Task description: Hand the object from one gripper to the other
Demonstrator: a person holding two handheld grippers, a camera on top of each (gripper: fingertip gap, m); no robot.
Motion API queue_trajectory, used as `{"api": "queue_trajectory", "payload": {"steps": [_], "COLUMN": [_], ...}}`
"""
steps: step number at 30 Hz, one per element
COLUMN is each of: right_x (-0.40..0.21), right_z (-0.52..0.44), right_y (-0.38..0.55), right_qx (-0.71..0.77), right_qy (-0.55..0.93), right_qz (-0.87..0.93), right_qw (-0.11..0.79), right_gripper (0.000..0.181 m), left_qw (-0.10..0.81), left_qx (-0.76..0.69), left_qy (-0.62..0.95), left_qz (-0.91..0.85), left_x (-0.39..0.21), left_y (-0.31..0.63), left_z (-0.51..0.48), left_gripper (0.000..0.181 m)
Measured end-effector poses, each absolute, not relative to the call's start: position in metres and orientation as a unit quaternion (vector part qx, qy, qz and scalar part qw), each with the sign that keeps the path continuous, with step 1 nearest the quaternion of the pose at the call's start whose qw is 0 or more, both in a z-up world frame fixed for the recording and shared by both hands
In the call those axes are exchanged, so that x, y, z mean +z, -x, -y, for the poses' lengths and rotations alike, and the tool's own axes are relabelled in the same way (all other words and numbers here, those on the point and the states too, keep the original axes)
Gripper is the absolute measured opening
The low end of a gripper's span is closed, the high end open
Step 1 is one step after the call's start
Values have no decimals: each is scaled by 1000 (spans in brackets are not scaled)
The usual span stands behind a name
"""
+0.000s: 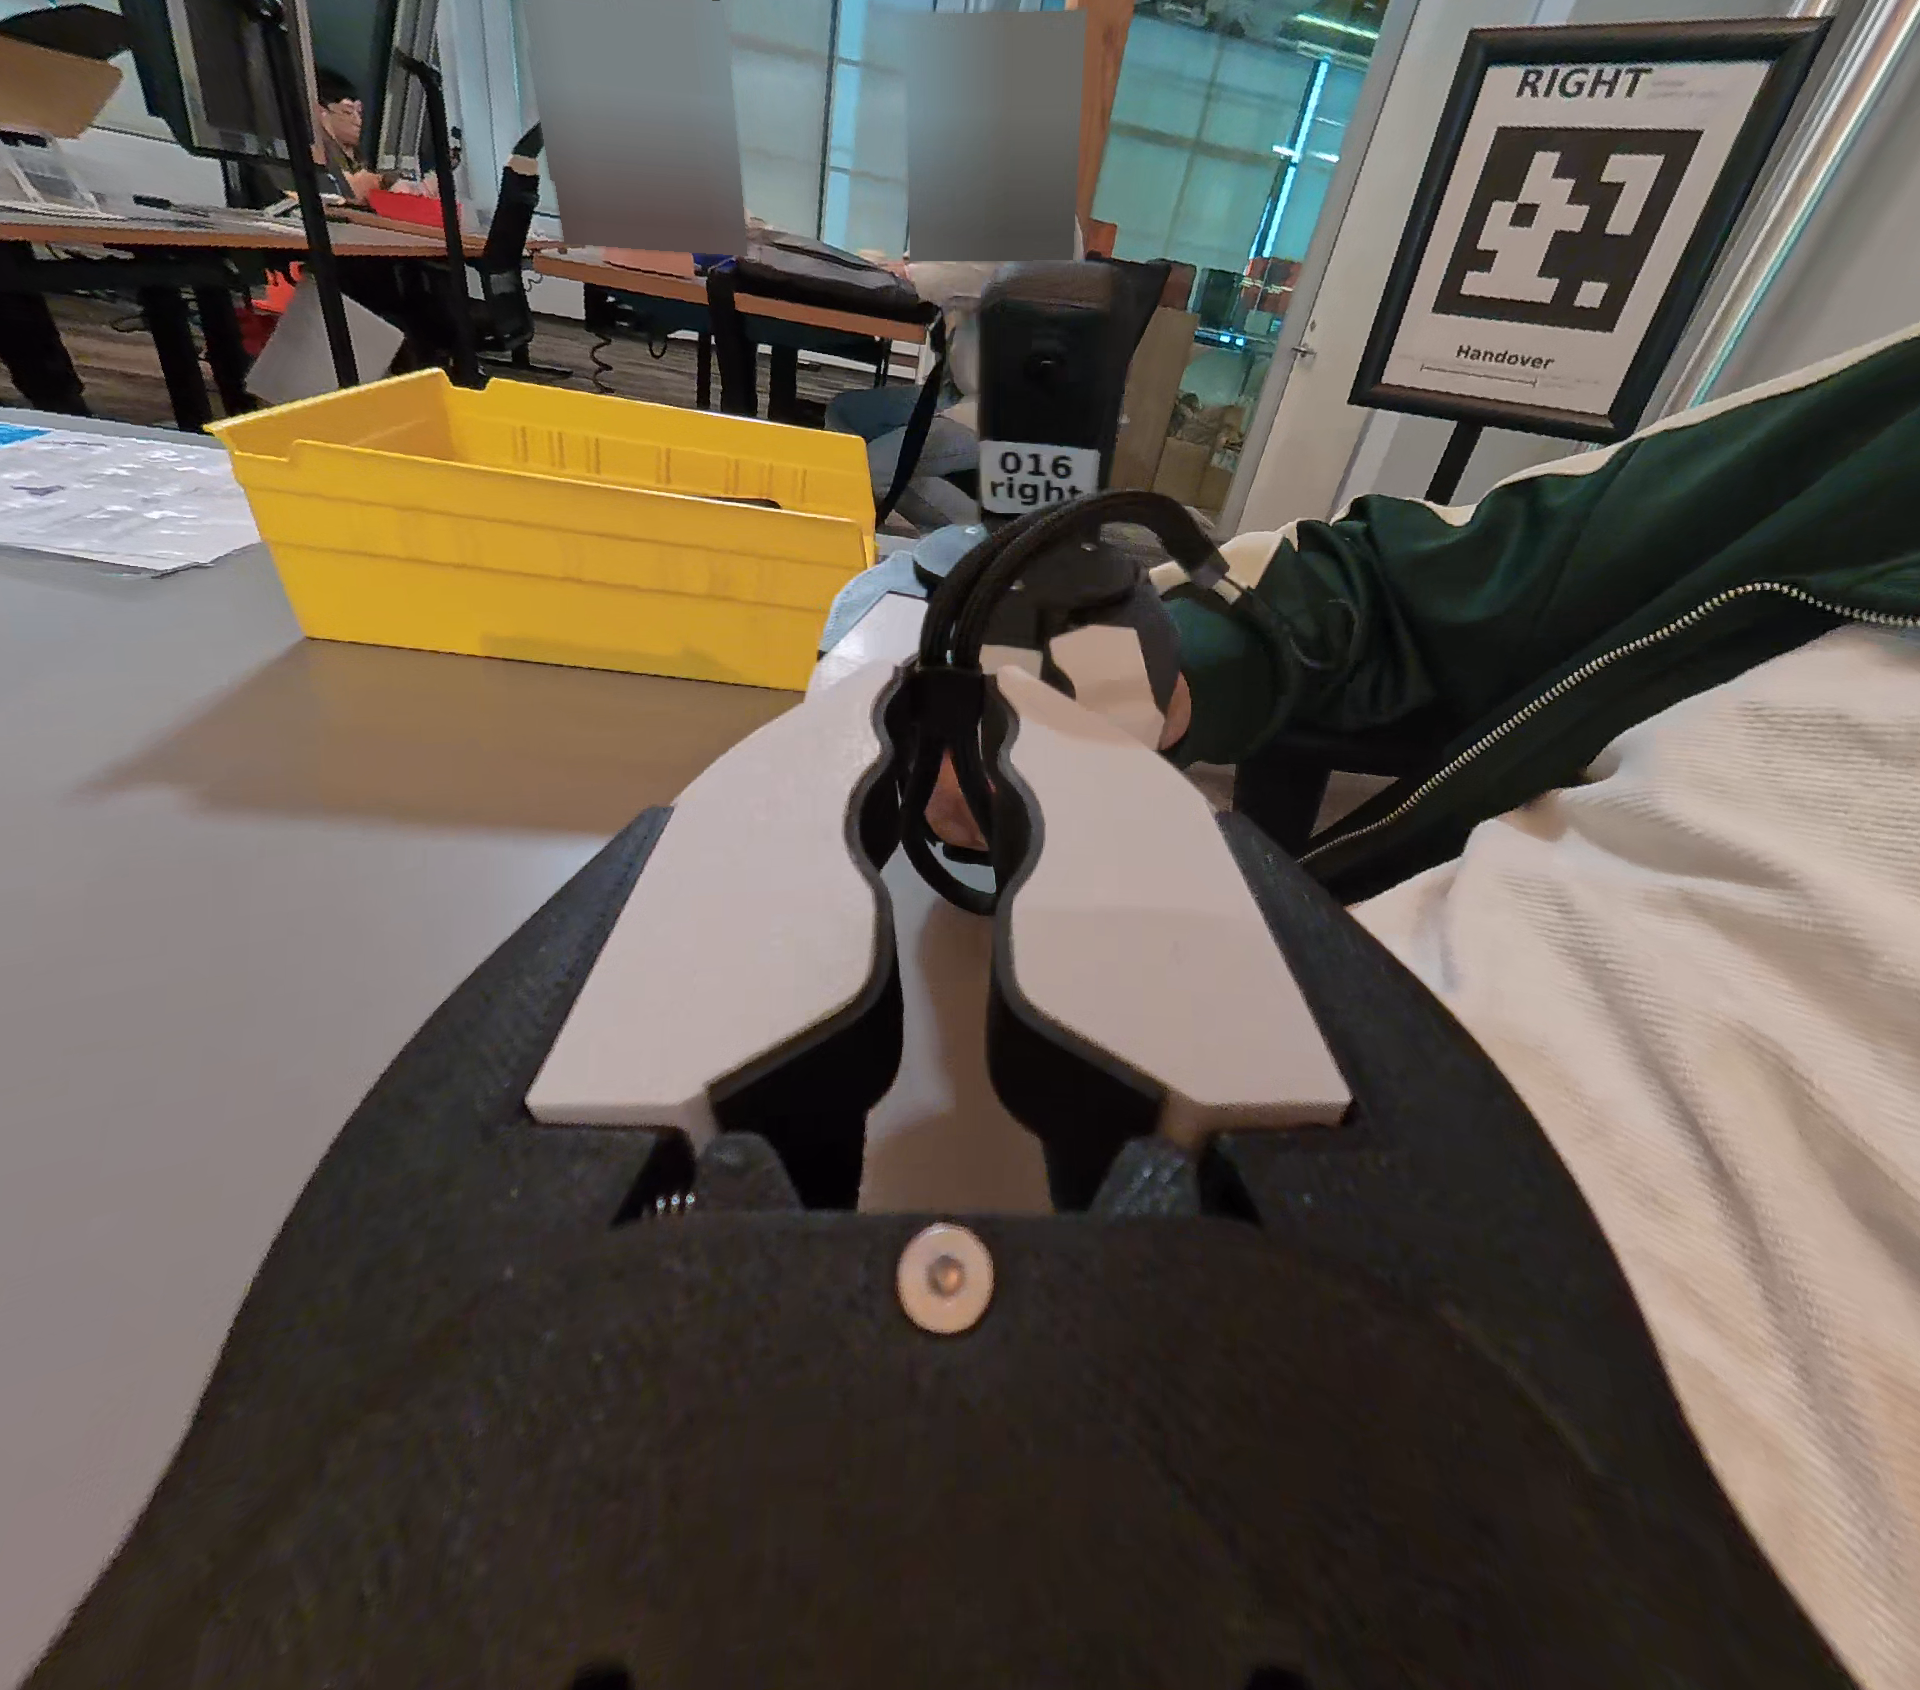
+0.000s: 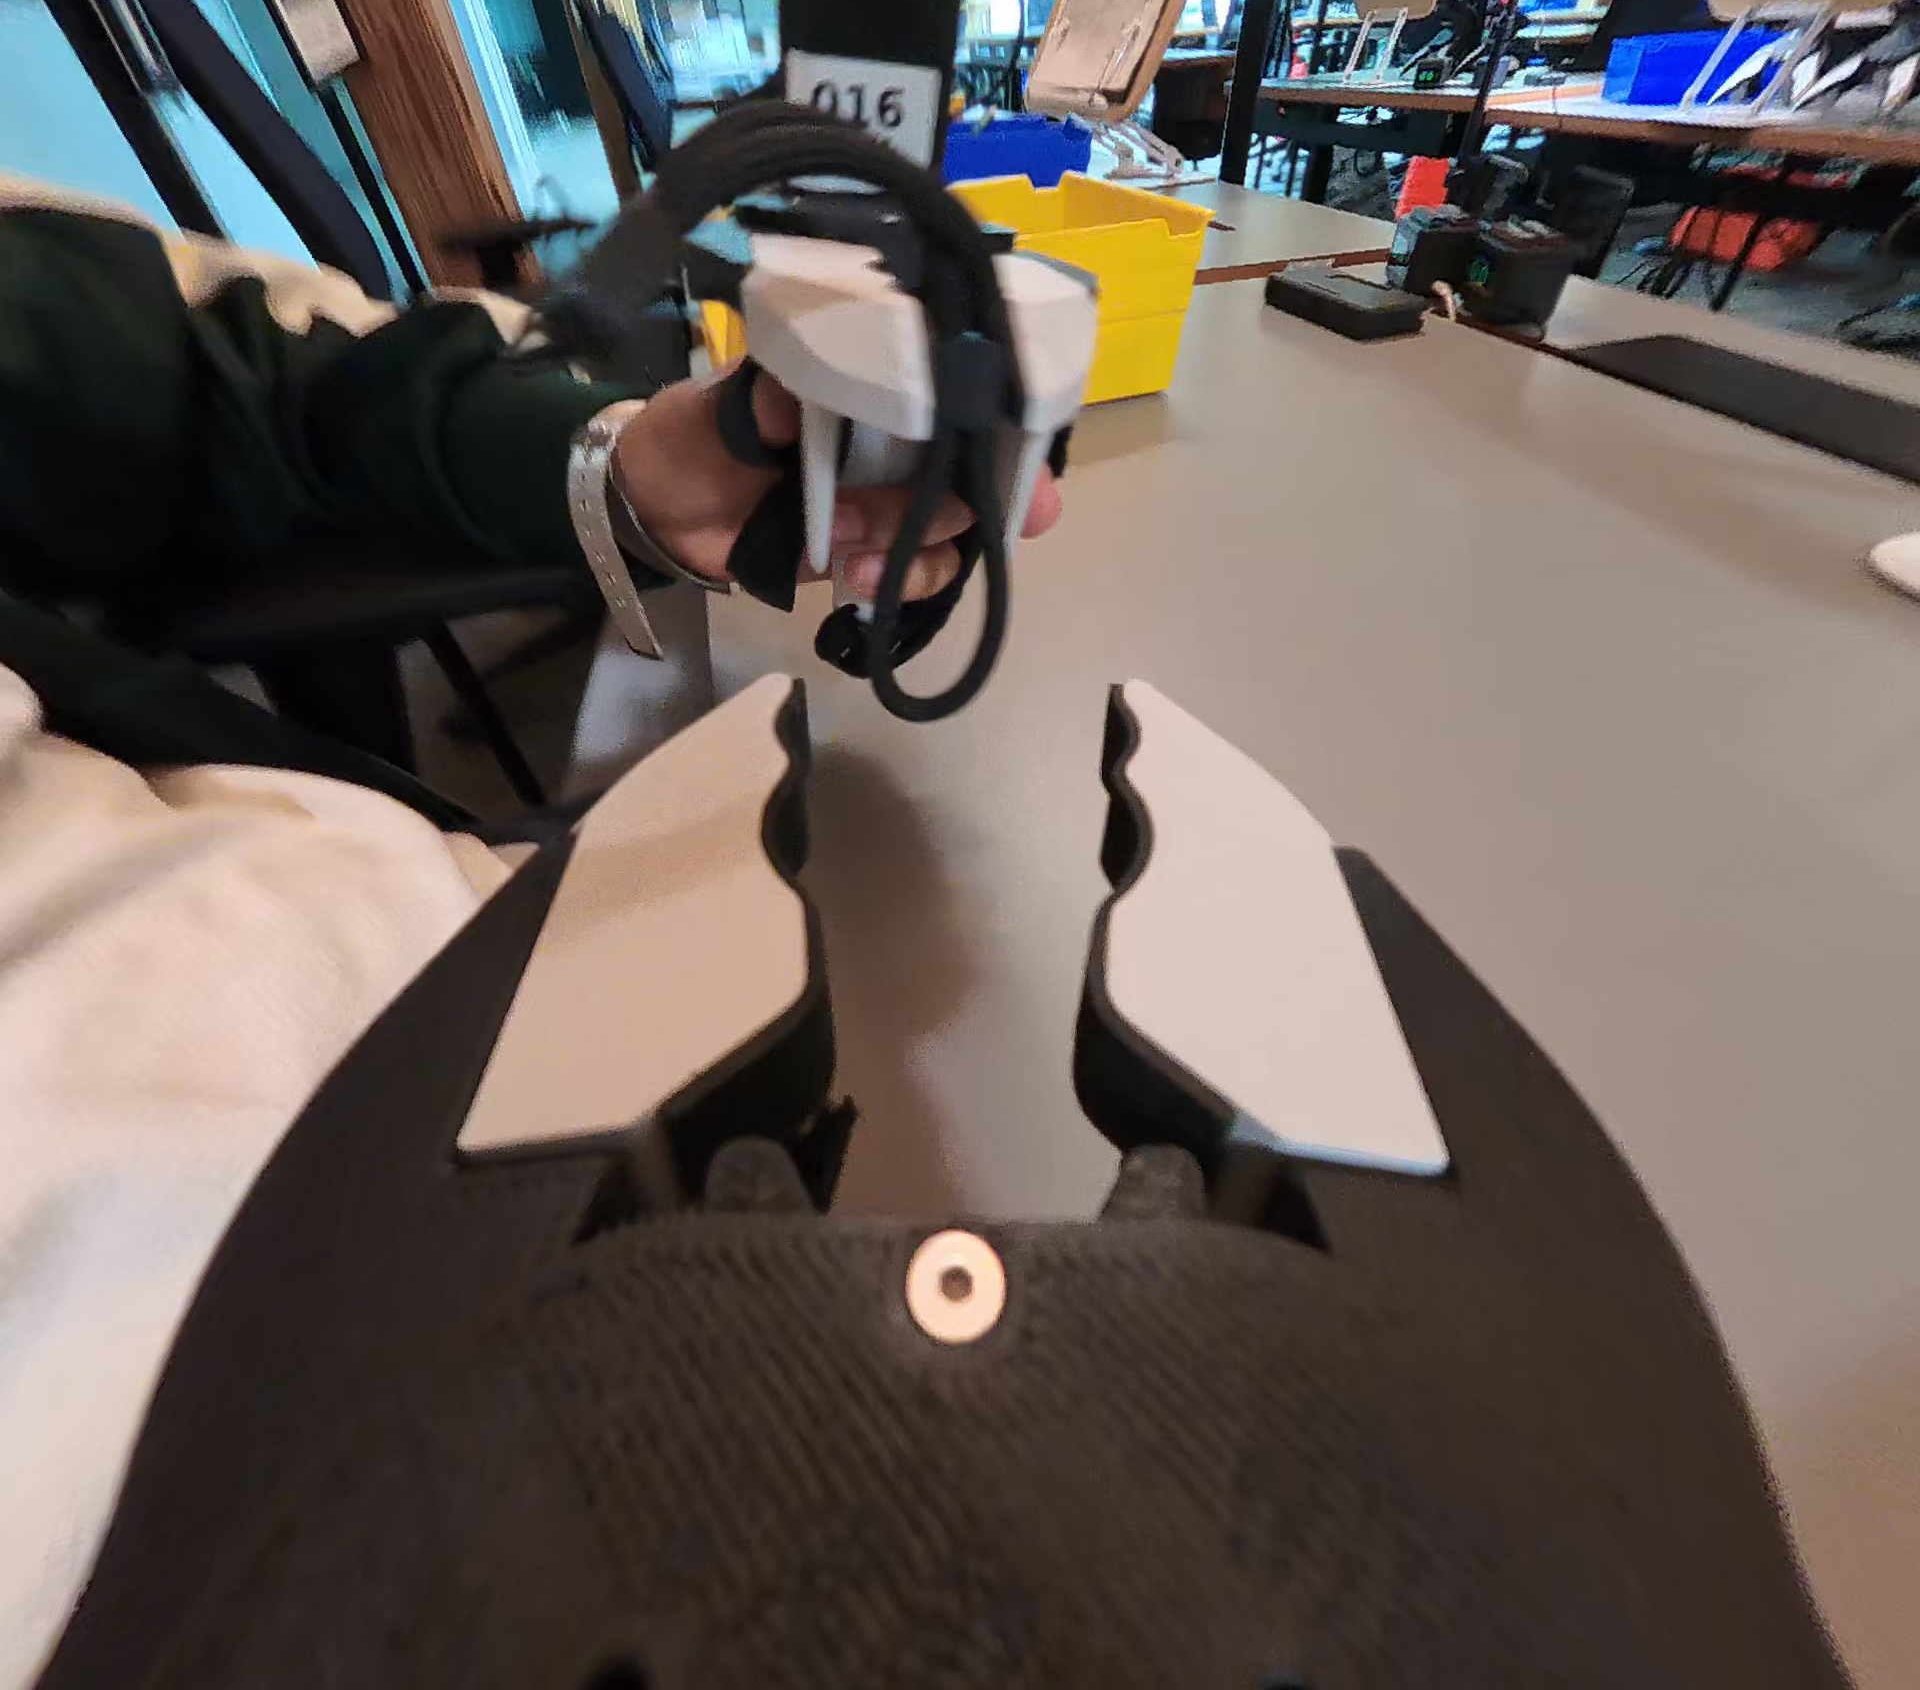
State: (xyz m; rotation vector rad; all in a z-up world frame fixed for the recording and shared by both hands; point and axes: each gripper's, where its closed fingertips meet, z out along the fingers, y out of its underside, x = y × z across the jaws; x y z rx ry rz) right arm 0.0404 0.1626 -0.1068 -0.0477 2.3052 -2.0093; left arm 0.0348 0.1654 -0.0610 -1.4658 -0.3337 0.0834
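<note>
Your left gripper (image 1: pixel 940 767) has its jaws clenched on the black cable bundle (image 1: pixel 951 819) (looped, hanging above the grey desk (image 1: pixel 312 861)). Your right gripper (image 2: pixel 951 736) sits released just below it, yellow bin (image 1: pixel 540 539) at ten o'clock.

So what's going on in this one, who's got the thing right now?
A person holds a gripper in each hand over a grey table. The left gripper has its fingers closed on a bundled black cable, whose loop hangs below them. The right gripper faces it from close by, fingers open and empty, the loop dangling just ahead of its tips. So the handover has not happened yet. A yellow bin sits further back on the table.
</note>
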Motion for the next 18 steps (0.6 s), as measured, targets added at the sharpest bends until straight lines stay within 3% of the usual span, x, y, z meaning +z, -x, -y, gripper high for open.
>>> {"api": "queue_trajectory", "payload": {"steps": [5, 14, 18], "right_x": [-104, -102, -104], "right_z": [-159, -159, -159], "right_y": [-43, -45, -50], "right_qx": [-653, -654, -647], "right_qy": [30, 32, 47], "right_qz": [-757, -756, -761], "right_qw": [1, 6, 11], "right_gripper": [46, 38, 16], "left_qw": [732, 731, 734], "left_qx": [31, 24, 15], "left_qy": [663, 661, 657], "left_qz": [156, 168, 169], "left_x": [-61, -64, -64], "left_y": [-36, -36, -37], "left_z": [-170, -174, -176], "left_gripper": [10, 10, 10]}}
